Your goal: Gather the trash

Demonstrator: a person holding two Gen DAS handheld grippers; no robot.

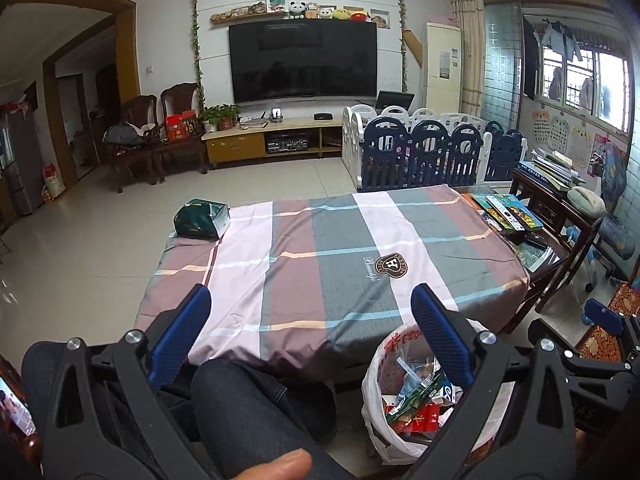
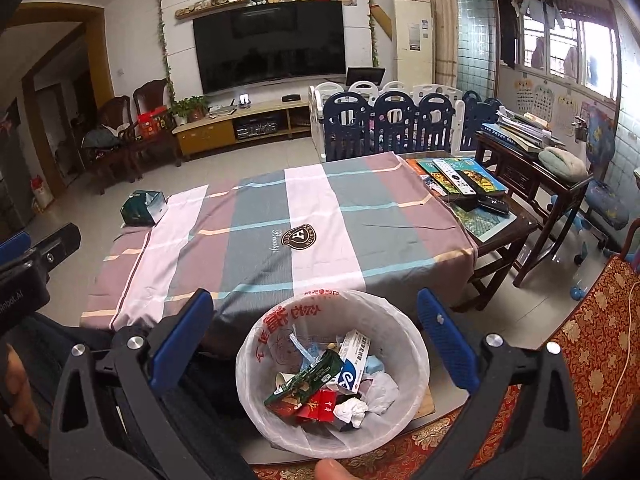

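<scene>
Two tongs, both released and holding nothing: left tongs (image 1: 310, 336) above the person's knee (image 1: 240, 412), right tongs (image 2: 316, 344) above the trash bin (image 2: 332, 432). Bin: white bag liner, on the floor at the counter's near edge, at 6 o'clock in the right wrist view; contents include a toothpaste box (image 2: 352, 360), a green wrapper (image 2: 308, 380), red packets (image 2: 316, 410), crumpled tissue (image 2: 352, 410). Counter (image 2: 280, 232): plaid cloth, green tissue pack (image 2: 142, 208) at 10 o'clock.
</scene>
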